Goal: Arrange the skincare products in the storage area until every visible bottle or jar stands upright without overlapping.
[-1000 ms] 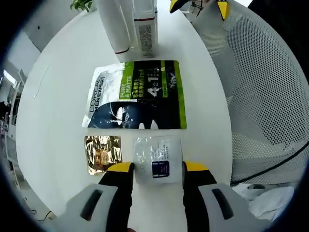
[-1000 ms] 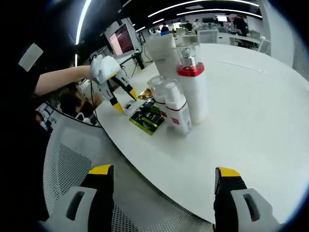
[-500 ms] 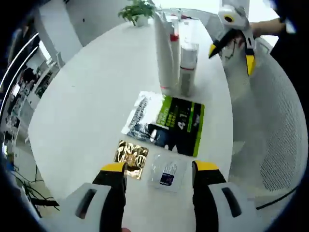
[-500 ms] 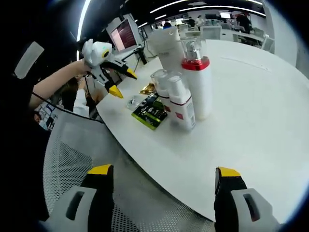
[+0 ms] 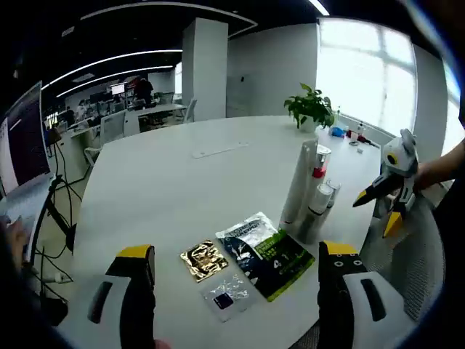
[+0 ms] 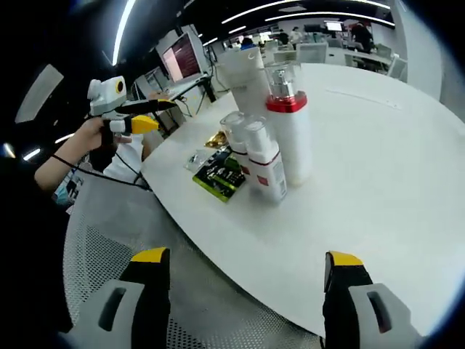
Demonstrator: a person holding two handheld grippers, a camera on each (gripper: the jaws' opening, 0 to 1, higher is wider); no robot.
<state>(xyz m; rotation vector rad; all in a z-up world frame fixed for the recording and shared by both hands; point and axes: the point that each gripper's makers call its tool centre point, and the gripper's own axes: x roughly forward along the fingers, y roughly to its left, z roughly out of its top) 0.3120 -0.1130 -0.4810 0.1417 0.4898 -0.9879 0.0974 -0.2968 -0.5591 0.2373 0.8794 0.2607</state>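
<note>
both claws are off the white round worktop (image 5: pixel 167 182) and hold nothing: the left claw (image 5: pixel 236 265) stands with its yellow-tipped jaws spread wide over the near edge, and the right claw (image 6: pixel 247 273) is likewise wide open, hanging over a white mesh chair (image 6: pixel 116 247) just off the worktop's rim. the bottles are grouped close together and all look upright: in the right gripper view a tall white bottle with a red collar (image 6: pixel 289 131) stands at about 1 o'clock from the view's centre, a shorter white bottle with a red label (image 6: pixel 263 163) just beside it, a clear-capped bottle (image 6: pixel 234 134) behind that, and a broad white tube (image 6: pixel 247 76) at the back. whether any of them touch i cannot tell. in the left gripper view the same cluster stands at about 3 o'clock, and flat on the worktop toward 5 and 6 o'clock lie a green and dark sachet (image 5: pixel 267 253), a gold foil sachet (image 5: pixel 204 259) and a small clear sachet (image 5: pixel 227 297), side by side without overlap. judging from this, the arranging looks close to done, a checking pause rather than a grasp. the next move, if any, calls for seeing whether the bottles crowd each other and easing one aside with a light grip low on its body so it does not topple its neighbours.
</note>
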